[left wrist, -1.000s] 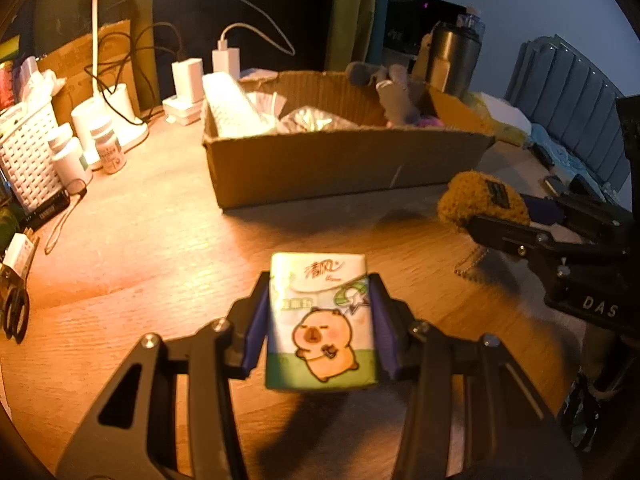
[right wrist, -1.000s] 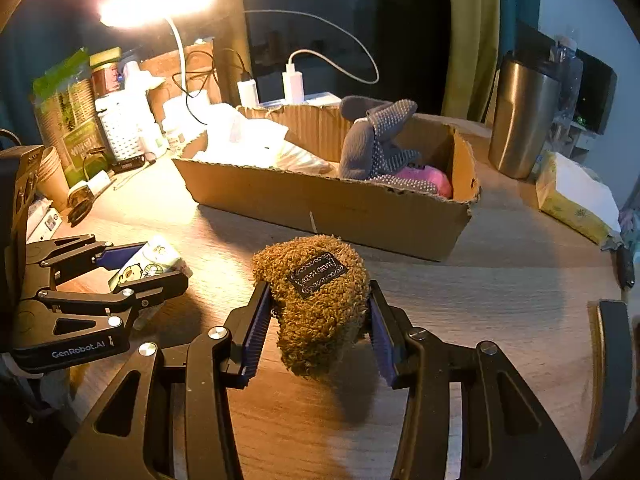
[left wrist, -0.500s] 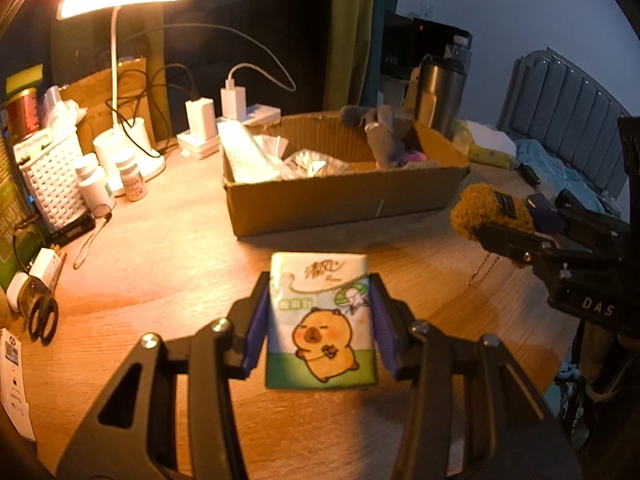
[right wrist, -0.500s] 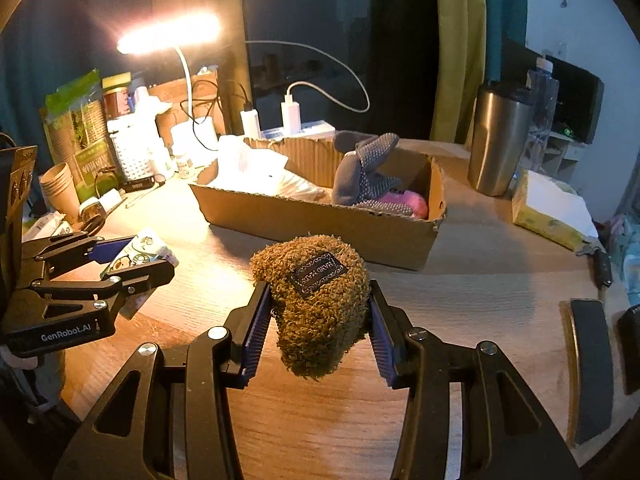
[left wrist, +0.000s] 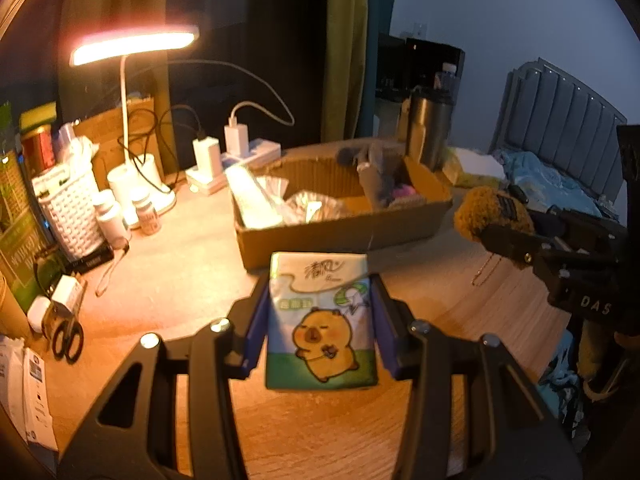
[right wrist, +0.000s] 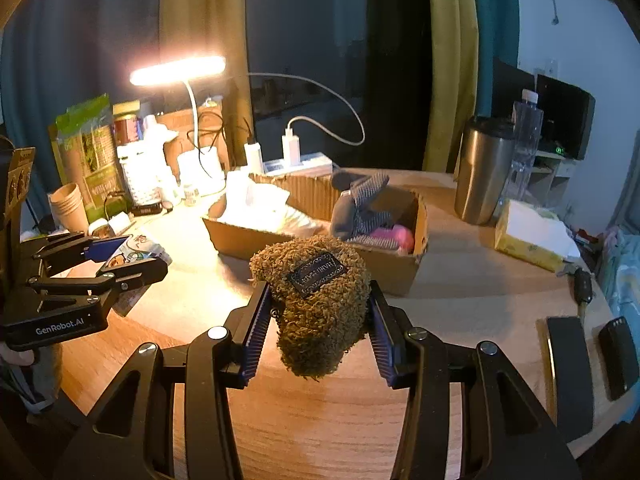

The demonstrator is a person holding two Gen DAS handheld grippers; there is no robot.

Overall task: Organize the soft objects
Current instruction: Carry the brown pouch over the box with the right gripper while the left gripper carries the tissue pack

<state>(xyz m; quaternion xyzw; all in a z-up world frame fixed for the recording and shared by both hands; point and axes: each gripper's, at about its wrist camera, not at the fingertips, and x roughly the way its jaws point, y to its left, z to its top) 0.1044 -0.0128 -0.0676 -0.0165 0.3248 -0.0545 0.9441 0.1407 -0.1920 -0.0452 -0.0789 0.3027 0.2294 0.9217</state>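
My left gripper (left wrist: 320,300) is shut on a tissue pack (left wrist: 322,322) printed with a cartoon capybara, held above the wooden table. My right gripper (right wrist: 318,304) is shut on a brown fuzzy plush pouch (right wrist: 316,300) with a dark label. Beyond both stands an open cardboard box (left wrist: 348,232) holding white packets, a grey knitted toy (right wrist: 360,208) and something pink (right wrist: 394,236). In the left wrist view the right gripper (left wrist: 516,240) with the plush pouch (left wrist: 484,210) is at the right. The left gripper (right wrist: 120,258) with the tissue pack (right wrist: 138,250) shows at the left of the right wrist view.
A lit desk lamp (left wrist: 132,46), chargers with cables (left wrist: 236,140), a white basket (left wrist: 70,208), pill bottles and scissors (left wrist: 68,338) crowd the left. A steel tumbler (right wrist: 482,170), a yellow tissue box (right wrist: 528,240), keys and two dark flat items (right wrist: 568,372) lie at the right.
Both grippers have risen with their loads still held. The cardboard box now sits lower and farther off in both views, and more of the lamp and room shows.
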